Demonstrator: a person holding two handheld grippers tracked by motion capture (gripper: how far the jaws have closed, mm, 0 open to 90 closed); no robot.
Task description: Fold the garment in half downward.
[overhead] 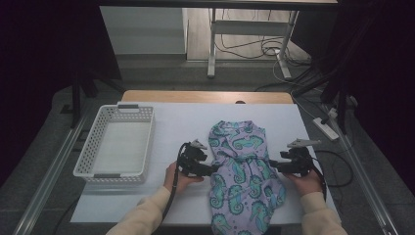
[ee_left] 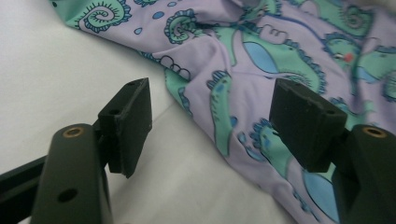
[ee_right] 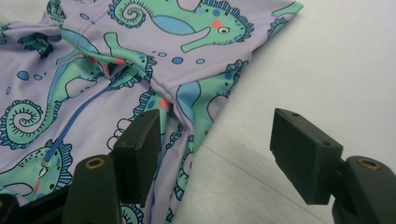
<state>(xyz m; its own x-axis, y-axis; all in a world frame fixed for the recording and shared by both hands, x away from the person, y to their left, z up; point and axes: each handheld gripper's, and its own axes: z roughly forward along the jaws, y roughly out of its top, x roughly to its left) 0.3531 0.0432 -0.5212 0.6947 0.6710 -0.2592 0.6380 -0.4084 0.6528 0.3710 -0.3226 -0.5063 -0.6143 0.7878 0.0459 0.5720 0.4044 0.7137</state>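
Note:
A lilac garment (overhead: 242,181) printed with green seahorses lies flat on the white table cover (overhead: 181,122), its lower end hanging over the front edge. My left gripper (overhead: 213,169) is at the garment's left edge, open. In the left gripper view the garment (ee_left: 261,56) has its hem running between the jaws of my left gripper (ee_left: 210,107); nothing is pinched. My right gripper (overhead: 272,164) is at the right edge, also open. In the right gripper view one jaw of my right gripper (ee_right: 215,135) hovers over the garment (ee_right: 116,56) and the other over bare table. A blue zipper (ee_right: 79,116) runs down the garment.
A white plastic basket (overhead: 88,147) stands at the left of the table with nothing in it. Behind the table are a desk frame (overhead: 212,44) and cables on the floor (overhead: 274,49). A power strip (overhead: 325,128) lies off the right side.

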